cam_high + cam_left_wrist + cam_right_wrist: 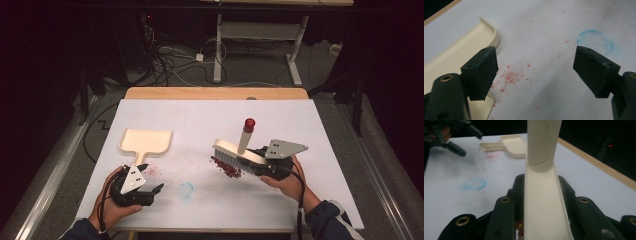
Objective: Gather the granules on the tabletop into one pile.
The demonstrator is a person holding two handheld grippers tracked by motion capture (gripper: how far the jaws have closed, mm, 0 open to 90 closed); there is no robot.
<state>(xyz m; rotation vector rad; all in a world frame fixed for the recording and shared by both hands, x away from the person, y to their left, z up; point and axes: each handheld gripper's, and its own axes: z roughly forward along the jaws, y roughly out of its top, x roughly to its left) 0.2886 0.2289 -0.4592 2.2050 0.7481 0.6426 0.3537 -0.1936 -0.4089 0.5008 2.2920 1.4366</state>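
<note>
Cream brush point(239, 152) between right tool point(260, 162) jaws

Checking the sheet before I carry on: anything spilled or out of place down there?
Yes. Dark red bits lie heaped under the brush held in the right gripper. A fainter red dusting is scattered beside the dustpan, between the open jaws of the left gripper. A blue ring smudge marks the white sheet.

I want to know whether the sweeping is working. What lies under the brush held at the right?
Under the brush, dark red crumbs lie heaped on the white table against its bristles. The brush head covers whatever lies beneath its far side. The right gripper clamps the brush.
</note>
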